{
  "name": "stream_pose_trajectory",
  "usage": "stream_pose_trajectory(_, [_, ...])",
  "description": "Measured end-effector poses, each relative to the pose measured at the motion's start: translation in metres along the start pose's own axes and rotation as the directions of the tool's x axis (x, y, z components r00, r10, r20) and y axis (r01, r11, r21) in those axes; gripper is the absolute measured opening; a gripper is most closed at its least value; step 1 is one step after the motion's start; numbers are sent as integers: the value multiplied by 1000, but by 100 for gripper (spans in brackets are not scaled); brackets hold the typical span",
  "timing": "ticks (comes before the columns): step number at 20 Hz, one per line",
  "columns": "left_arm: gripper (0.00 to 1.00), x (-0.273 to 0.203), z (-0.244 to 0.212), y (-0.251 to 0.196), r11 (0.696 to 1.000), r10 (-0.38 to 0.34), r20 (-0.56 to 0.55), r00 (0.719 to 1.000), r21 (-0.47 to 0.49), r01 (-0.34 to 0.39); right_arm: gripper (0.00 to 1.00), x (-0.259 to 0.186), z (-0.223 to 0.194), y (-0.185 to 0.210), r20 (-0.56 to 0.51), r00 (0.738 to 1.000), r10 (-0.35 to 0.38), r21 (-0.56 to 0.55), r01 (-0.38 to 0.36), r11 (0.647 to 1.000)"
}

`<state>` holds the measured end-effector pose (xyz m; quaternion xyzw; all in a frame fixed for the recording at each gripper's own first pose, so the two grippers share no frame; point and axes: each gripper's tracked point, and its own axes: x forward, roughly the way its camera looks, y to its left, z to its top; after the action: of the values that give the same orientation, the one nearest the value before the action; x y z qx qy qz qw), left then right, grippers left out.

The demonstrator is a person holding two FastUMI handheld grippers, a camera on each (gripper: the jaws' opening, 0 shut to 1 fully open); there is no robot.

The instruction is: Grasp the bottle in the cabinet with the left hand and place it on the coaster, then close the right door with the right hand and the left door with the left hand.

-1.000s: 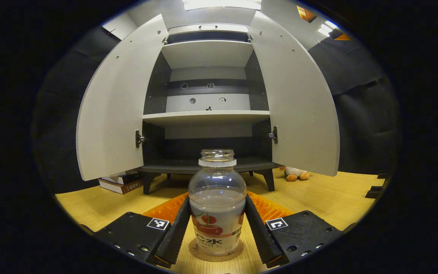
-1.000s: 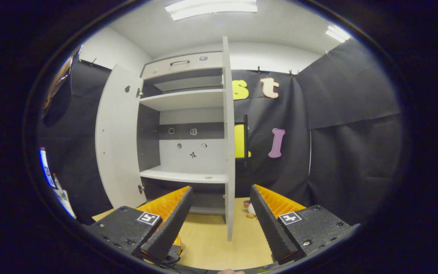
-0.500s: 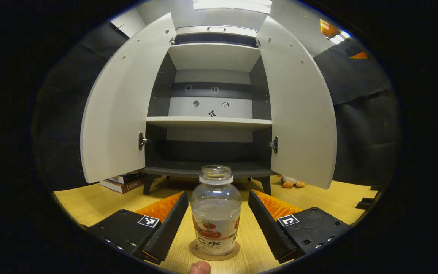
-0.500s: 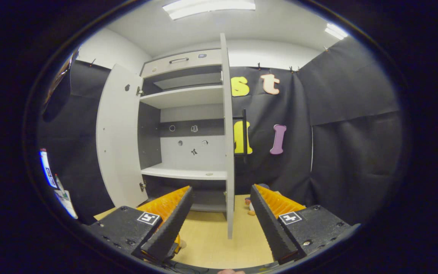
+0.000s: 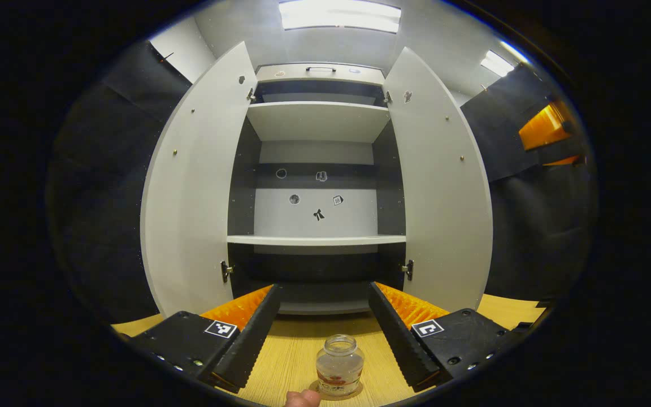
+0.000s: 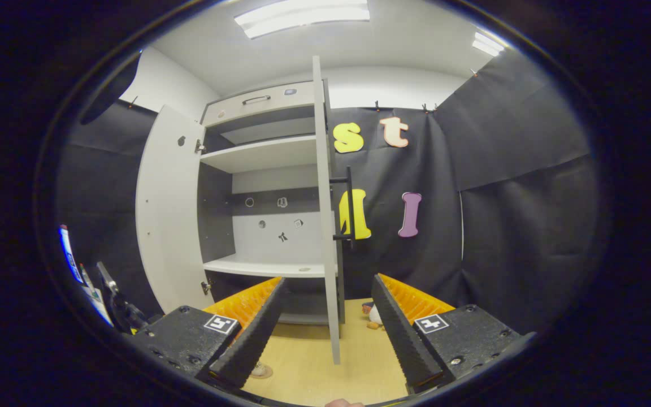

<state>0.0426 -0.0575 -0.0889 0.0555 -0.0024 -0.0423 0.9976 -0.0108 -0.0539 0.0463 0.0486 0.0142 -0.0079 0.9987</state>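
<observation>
Now that your left gripper (image 5: pixel 321 333) has lifted up and back from the bottle (image 5: pixel 339 366), its fingers stand wide with nothing between them, where 1 second ago they flanked the bottle closely. The bottle stands upright on the coaster (image 5: pixel 321 391), low in the left gripper view and well below the fingertips, so step 1 looks finished. Both cabinet doors are open. In the right gripper view, your right gripper (image 6: pixel 325 333) is also spread wide and empty, with the right door (image 6: pixel 325 226) edge-on straight ahead and its dark handle (image 6: pixel 347 206) just beyond. You have drifted slightly nearer that door, so closing it seems next; the left door (image 5: pixel 195 186) follows.
</observation>
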Motion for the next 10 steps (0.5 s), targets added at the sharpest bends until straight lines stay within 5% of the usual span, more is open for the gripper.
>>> stream_pose_trajectory(4, [96,-4,48,-1,999,-13,23,1000,42,12,99,9,4,-17,45,999,-27,-3,28,1000])
stream_pose_trajectory(10, [97,-19,59,-12,998,-69,-31,997,-14,69,99,33,-5,-33,8,1000,-9,41,9,999])
